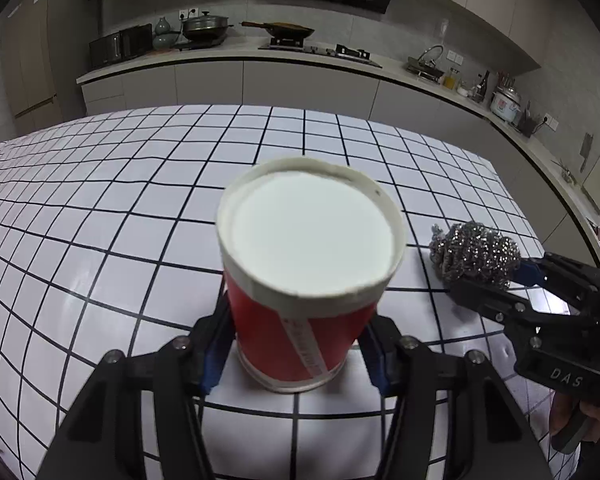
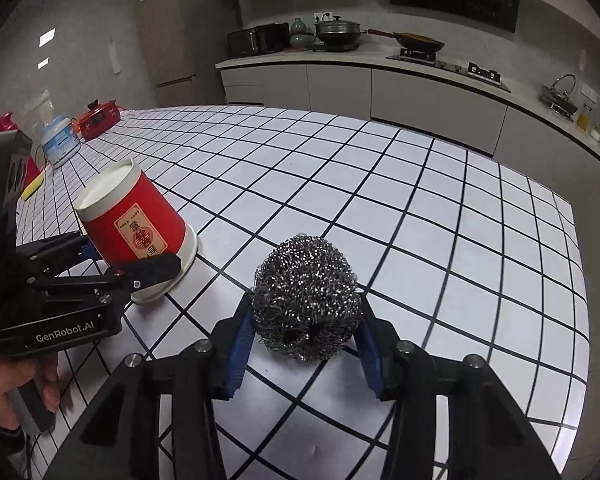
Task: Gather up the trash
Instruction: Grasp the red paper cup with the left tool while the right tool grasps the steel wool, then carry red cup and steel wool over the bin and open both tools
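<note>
On the grid-patterned table [image 1: 148, 184], straight ahead at twelve o'clock of the left gripper [image 1: 296, 344], stands the red paper cup [image 1: 300, 312], upside down, its white base facing up and its long axis roughly upright, leaning slightly away. The blue pads [image 1: 212, 360] sit against both sides of the cup wall near the rim end that rests on the table, so the fingers are closed on it. From the right wrist view the same cup [image 2: 136, 232] lies at about ten o'clock of the right gripper [image 2: 304, 344], well to its left. That gripper has the steel wool scourer [image 2: 306, 300] directly at twelve o'clock between its fingers, the pads pressed into its flanks; it has no real long axis, being a rough ball. In the left view the scourer [image 1: 476, 252] shows at three o'clock. Each hand is plainly nearer its own item, and both seem ready for a straight lift.
</note>
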Tool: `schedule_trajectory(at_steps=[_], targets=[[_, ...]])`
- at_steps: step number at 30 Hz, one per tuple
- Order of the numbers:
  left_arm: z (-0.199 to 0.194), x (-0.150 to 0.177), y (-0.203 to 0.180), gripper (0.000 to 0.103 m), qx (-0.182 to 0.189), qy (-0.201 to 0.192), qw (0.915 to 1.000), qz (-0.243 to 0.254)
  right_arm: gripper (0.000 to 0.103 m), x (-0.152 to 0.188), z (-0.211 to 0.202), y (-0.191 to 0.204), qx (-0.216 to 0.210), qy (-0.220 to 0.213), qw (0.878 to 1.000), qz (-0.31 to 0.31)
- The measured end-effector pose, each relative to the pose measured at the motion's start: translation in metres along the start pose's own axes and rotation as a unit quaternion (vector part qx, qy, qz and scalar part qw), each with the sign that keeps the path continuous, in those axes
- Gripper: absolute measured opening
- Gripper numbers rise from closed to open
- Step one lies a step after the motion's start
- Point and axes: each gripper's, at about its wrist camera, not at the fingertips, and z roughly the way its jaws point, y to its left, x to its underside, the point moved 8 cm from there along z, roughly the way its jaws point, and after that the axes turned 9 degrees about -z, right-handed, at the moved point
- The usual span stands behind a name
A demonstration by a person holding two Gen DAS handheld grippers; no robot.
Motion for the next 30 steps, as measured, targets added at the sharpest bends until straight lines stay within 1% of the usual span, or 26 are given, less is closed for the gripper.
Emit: schedule_trajectory(at_steps=[4,6,12,16,20,27,30], targets=[[-0.012,0.001,-0.015,0.057,0.009,-0.012,0.9998,0.01,0.049,0.008,-0.02,-0.012,0.012,-0.012,1.0,0.009],[-0.02,0.005,-0.031,0.057,0.02,-0.016,0.9995,0.02,0.049,0.015,-0.037,-0.025,0.02,-0.019,0.999,0.017],[-0.043,0.02,-0.098,0.057,0.053,-0.026,0.9969,0.052,0.049,0.056,-0.102,-0.081,0.055,-0.036,0.996,0.054],[-0.057,0.039,-0.15,0.057,0.07,-0.029,0.9944,0.074,0.049,0.099,-0.149,-0.119,0.08,-0.042,0.993,0.072],[-0.07,0.064,-0.195,0.057,0.078,-0.032,0.9931,0.081,0.049,0.149,-0.193,-0.152,0.096,-0.044,0.991,0.087],[-0.09,0.106,-0.268,0.057,0.094,-0.029,0.9914,0.087,0.049,0.224,-0.26,-0.194,0.105,-0.044,0.989,0.094],[-0.096,0.123,-0.307,0.057,0.109,-0.028,0.9893,0.093,0.049,0.254,-0.289,-0.216,0.115,-0.046,0.987,0.098]])
